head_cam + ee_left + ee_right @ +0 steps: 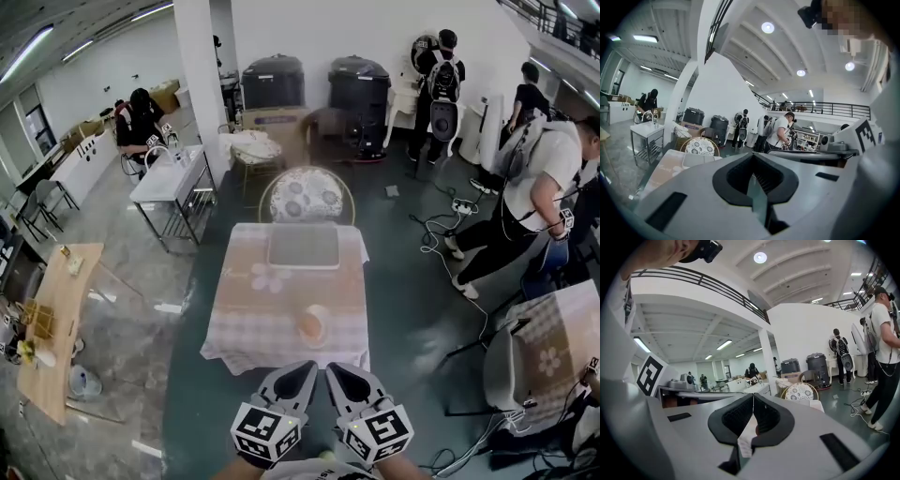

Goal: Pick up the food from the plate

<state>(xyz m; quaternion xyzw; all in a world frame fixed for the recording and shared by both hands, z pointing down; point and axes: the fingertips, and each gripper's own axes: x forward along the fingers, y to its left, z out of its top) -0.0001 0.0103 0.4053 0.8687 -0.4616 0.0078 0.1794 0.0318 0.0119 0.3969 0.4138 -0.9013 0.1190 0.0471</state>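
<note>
A white plate [314, 325] carrying an orange piece of food [310, 327] sits near the front edge of the checked tablecloth table [253, 319]. A grey tray [303, 246] lies at the table's far end. Both grippers hang side by side in front of the table, short of its near edge and above the floor. My left gripper [302, 369] is shut with nothing in it, its jaws meeting at the tip [753, 155]. My right gripper [337, 370] is likewise shut and empty [753, 395]. In the left gripper view the table [665, 169] shows at the lower left.
A round chair with a patterned cushion [307, 195] stands at the table's far end. A second clothed table [558, 342] and a chair [506, 367] are at right, and a wooden table [58, 319] at left. A bending person [539, 192] and floor cables [436, 230] are at right.
</note>
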